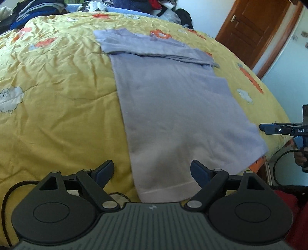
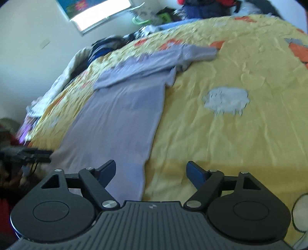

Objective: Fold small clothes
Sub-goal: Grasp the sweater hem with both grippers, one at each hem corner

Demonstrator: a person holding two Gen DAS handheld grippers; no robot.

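Note:
A lilac long-sleeved top [image 1: 173, 107] lies flat on the yellow quilt [image 1: 57, 96], folded into a long strip with the sleeves laid across its far end. My left gripper [image 1: 152, 171] is open and empty, just above the left corner of its near hem. My right gripper [image 2: 151, 171] is open and empty, over the hem's right corner, with the top [image 2: 119, 123] stretching away to the upper left. The right gripper also shows at the right edge of the left wrist view [image 1: 283, 130]. The left gripper shows at the left edge of the right wrist view [image 2: 28, 153].
The quilt [image 2: 231, 134] has sheep and orange patches. Piles of dark clothes [image 1: 34, 11] sit at the far end of the bed. A brown door [image 1: 256, 28] stands at the right. The bed's edge drops off near the right gripper. A window [image 2: 100, 11] is on the far wall.

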